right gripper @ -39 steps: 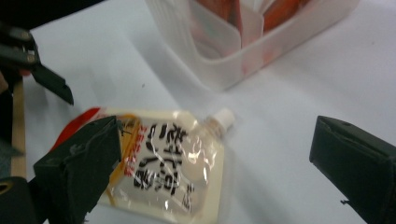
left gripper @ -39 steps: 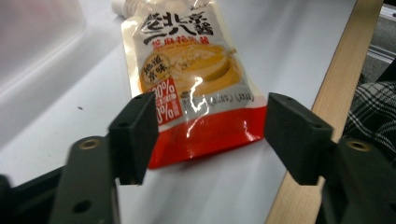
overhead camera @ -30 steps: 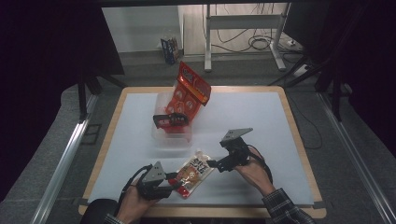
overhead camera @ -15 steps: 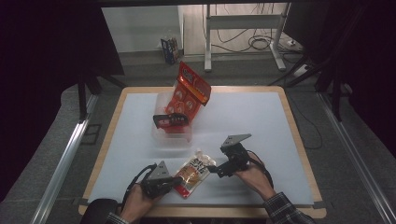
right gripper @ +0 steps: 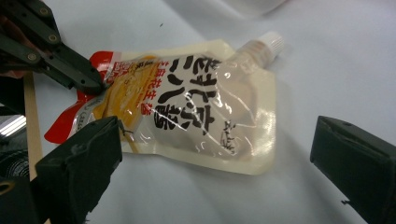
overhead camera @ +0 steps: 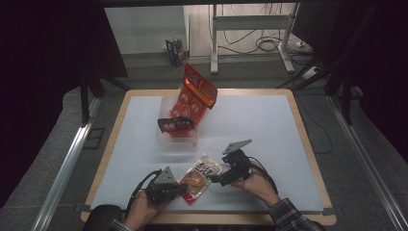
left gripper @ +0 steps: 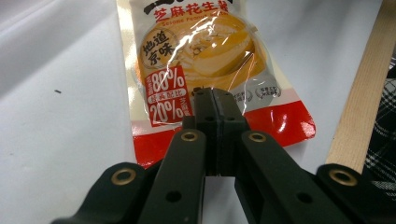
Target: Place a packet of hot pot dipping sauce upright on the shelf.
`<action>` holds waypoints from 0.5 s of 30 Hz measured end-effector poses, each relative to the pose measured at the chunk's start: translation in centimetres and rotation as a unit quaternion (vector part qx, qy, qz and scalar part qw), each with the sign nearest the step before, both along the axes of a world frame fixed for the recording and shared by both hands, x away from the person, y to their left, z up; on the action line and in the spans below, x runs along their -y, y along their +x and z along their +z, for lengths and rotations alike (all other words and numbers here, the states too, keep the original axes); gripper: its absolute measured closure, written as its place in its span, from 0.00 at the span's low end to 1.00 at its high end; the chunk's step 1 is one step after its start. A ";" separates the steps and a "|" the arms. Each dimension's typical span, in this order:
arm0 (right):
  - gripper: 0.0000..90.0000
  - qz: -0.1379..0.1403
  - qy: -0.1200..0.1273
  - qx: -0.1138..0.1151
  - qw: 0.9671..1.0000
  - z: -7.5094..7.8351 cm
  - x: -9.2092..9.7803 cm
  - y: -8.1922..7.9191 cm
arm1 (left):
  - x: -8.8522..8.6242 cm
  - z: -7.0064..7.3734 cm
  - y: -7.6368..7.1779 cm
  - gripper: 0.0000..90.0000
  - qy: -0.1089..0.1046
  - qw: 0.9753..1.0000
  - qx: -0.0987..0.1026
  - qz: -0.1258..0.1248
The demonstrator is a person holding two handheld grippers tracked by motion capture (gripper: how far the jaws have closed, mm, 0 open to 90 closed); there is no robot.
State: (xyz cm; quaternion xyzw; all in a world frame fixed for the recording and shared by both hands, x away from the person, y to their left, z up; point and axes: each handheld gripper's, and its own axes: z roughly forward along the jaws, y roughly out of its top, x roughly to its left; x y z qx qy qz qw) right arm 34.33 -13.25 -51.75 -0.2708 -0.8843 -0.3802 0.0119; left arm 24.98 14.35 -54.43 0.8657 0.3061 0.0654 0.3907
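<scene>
Sauce pouch (overhead camera: 198, 176) lies flat on the white mat (overhead camera: 269, 125) at the near edge, between my two hands, cap end pointing away from me toward the clear tub (overhead camera: 179, 139), red bottom seam nearest me.

My left gripper (left gripper: 215, 105) is pinched shut, tips over the pouch's lower label just above the red band; jaws meet with no gap I can see, and I cannot tell whether film is caught between them or they only press down on it. In the right gripper view it comes in at the pouch's red corner (right gripper: 95, 86).

My right gripper (overhead camera: 219, 180) stands wide open, one jaw on either side of the pouch body, neither touching it.

Change since a second ago: both hands have closed in. The right one was raised and farther back, clear of the pouch; now it is low at the pouch's right edge. The left has slid forward onto the near end. Pouch itself has hardly moved.

Reading: the left pins the base, the right is set to close on the body. Film looks slick; the grip may slide.

Farther off: red snack bag (overhead camera: 196, 94) leaning up out of the tub, untouched.
</scene>
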 end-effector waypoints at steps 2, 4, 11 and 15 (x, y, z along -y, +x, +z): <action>0.03 0.000 -0.005 -0.007 1.000 -0.2 -0.3 0.0 | 0.0 0.0 -0.1 1.00 -0.001 1.000 -0.001 0.003; 0.05 0.001 -0.006 -0.017 1.000 -0.4 -0.5 0.1 | -0.1 0.0 -0.1 1.00 -0.001 1.000 -0.002 0.005; 0.09 0.012 -0.019 -0.023 0.999 -0.9 -1.9 -0.1 | -0.1 0.0 -0.2 1.00 0.002 1.000 -0.004 0.008; 0.16 0.005 0.002 -0.044 0.999 -0.9 -1.9 0.3 | -0.2 0.0 -0.3 1.00 0.001 1.000 -0.005 0.009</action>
